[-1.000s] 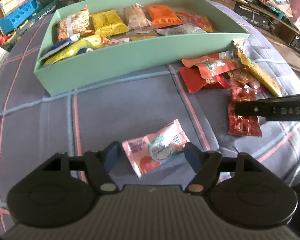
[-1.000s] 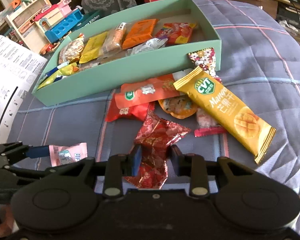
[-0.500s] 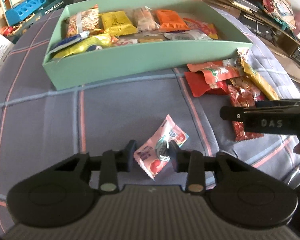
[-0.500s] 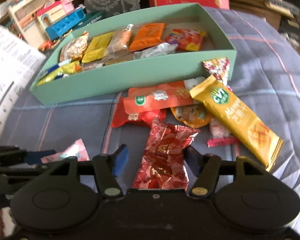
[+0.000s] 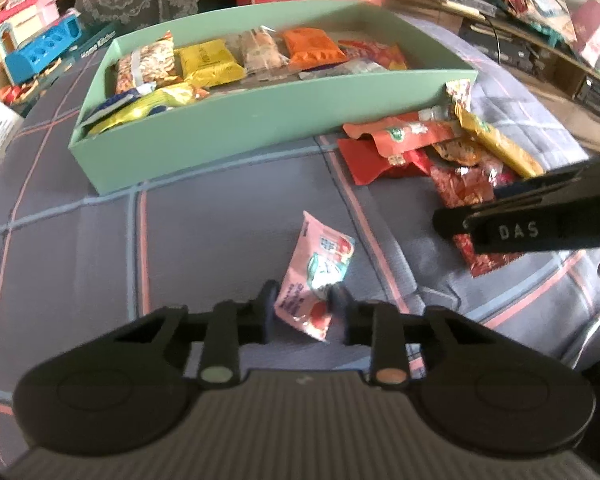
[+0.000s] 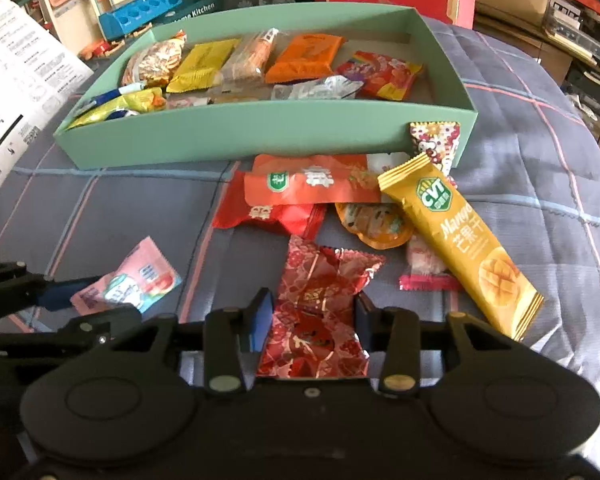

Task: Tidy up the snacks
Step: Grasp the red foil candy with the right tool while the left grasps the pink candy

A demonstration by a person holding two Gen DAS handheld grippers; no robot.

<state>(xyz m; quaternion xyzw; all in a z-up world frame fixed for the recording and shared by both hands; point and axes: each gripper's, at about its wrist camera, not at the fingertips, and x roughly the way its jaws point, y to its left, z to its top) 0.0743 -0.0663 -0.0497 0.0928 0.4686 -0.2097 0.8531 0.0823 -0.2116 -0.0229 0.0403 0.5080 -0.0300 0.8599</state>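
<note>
Green box (image 6: pixel 260 136) behind loose snack pile (image 6: pixel 340 200); left tongs (image 5: pixel 305 307) pinch pink packet (image 5: pixel 320 276); right tongs (image 6: pixel 310 316) straddle red wrapper (image 6: pixel 320 300), unclamped.

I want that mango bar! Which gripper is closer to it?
Right. The right gripper straddles the red foil packet beside the mango bar; the left gripper grips the pink packet, farther off.

Your tools (image 5: pixel 304 312) (image 6: pixel 310 320) are matt black plastic. The box (image 6: pixel 260 136) looks like matt card. The red wrapper (image 6: pixel 320 304) is shiny crinkled foil; the cloth (image 5: pixel 220 216) is soft checked fabric.
</note>
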